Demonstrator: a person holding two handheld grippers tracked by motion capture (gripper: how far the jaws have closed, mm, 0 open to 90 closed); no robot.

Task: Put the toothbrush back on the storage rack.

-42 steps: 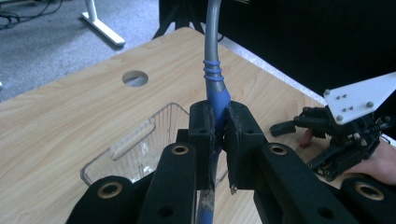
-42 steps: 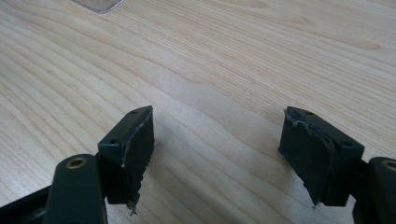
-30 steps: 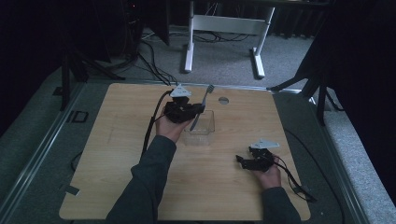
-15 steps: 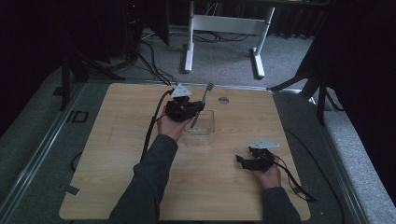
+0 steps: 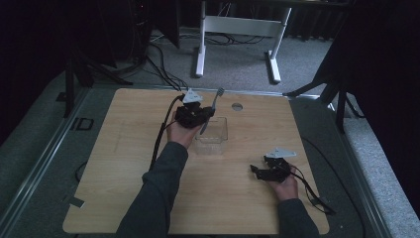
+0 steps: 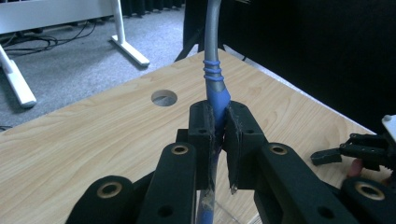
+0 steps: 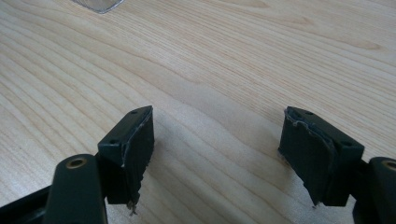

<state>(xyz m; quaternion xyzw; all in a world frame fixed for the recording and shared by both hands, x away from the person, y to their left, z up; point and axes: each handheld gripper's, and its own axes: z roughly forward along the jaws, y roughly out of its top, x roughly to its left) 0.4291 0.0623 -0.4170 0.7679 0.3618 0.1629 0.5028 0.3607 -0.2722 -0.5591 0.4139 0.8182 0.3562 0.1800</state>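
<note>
A toothbrush [image 6: 215, 88] with a blue grip and grey neck stands nearly upright, pinched between the pressed-together jaws of the left gripper [image 6: 218, 135]. Its lower end reaches down into a clear plastic container [image 5: 213, 135] just below and beside that gripper. The right gripper [image 7: 217, 154], well apart toward the table's [image 5: 124, 163] near edge, rests low over bare wood, jaws spread wide around nothing.

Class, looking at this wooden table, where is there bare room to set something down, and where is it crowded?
Bare: the light wooden tabletop left of the left gripper, and the far right corner. Crowded: the middle, around the clear plastic box, the blue-handled toothbrush and the right gripper.
</note>
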